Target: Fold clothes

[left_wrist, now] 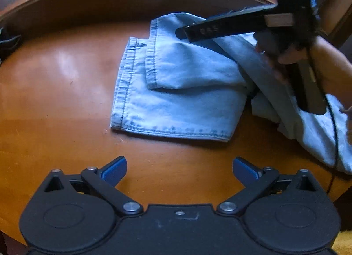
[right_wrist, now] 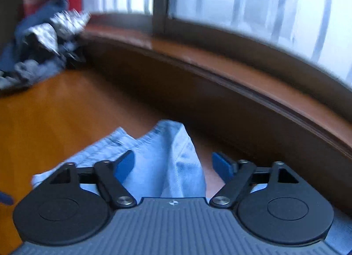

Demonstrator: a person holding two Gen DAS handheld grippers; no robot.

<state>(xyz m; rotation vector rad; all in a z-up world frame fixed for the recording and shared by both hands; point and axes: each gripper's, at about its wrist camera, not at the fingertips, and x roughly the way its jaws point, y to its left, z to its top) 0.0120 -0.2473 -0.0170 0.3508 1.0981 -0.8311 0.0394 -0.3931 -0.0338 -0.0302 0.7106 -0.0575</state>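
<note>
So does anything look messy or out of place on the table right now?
Yes: the light denim garment is only half folded. Its left part lies flat, but its right end bunches up and trails toward the table edge. A rumpled clothes pile sits at the far corner.

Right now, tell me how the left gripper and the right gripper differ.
The left gripper hangs over bare table, short of the jeans; the right gripper is directly above the jeans, with a raised fold between its fingers. The left gripper's body is smooth and black; the right gripper's is ribbed and grey. Both are open, hold nothing, and have blue pads.
</note>
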